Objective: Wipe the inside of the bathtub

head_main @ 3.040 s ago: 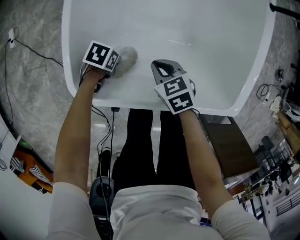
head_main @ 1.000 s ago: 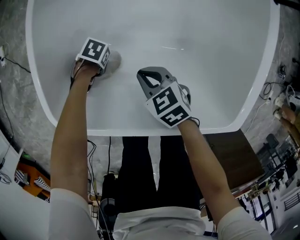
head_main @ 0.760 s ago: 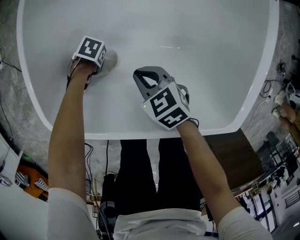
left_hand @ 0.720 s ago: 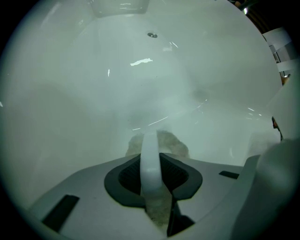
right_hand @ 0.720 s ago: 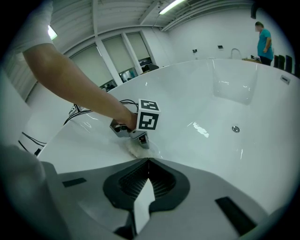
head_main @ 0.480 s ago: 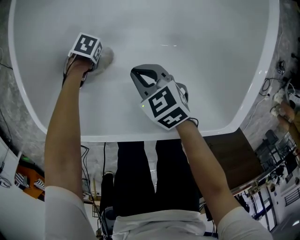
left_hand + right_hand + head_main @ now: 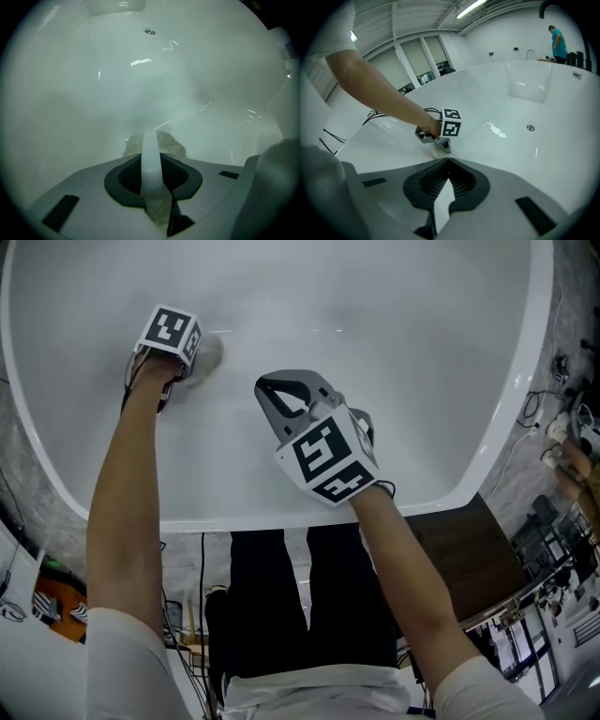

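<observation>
step: by my read, a wiping stroke is under way. The left gripper [image 7: 194,359] is pressing a pale cloth [image 7: 211,349] against the inner wall of the bathtub [image 7: 522,399], on its left side.
next move: I'd say it's calling for a sweep of the cloth toward the middle and down the slope, with the pressure flat so the wad isn't rolling out of the pinch. Can't tell wiped surface from unwiped; it's all reading plain white.
left tongs: jaws are squeezing nearly together on the cloth. In the left gripper view the wad [image 7: 164,143] is bulging out past the tips and touching the tub wall [image 7: 70,93].
cloth: sitting at the left gripper's tips, inside the tub, well apart from the drain [image 7: 150,32] at the far end.
right tongs: the right gripper [image 7: 277,392] is hanging over the near slope, right of the left one. Its jaws are pressed together [image 7: 448,161] with nothing between them. It's pointing across the tub at the left gripper [image 7: 443,143]. Whether it's touching the tub, cannot tell.
</observation>
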Available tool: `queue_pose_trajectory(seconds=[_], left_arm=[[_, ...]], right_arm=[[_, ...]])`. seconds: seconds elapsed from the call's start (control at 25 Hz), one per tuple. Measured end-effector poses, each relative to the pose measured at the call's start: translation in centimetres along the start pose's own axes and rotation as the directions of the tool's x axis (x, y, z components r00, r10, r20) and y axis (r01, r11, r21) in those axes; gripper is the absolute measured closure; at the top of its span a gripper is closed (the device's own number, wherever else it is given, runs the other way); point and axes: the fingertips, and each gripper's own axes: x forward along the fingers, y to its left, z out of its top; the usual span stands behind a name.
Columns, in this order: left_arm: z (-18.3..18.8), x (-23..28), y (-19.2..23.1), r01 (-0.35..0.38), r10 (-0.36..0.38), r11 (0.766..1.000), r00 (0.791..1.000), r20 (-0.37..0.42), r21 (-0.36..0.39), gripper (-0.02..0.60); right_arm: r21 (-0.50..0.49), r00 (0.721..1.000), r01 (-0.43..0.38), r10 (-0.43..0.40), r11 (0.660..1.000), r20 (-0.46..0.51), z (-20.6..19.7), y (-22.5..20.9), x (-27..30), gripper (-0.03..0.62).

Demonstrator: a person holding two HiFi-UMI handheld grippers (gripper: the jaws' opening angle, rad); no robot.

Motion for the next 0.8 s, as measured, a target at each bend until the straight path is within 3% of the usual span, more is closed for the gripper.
queue_pose_trajectory(seconds=[0.8], left_arm=[[3.7, 1.6, -6.0, 0.075, -0.075, 0.997, 0.997, 0.013, 0.028, 0.485]], right_arm=[[0.027, 0.999, 0.035, -0.035, 0.999, 0.001, -1.8, -2.5, -2.2, 0.575]])
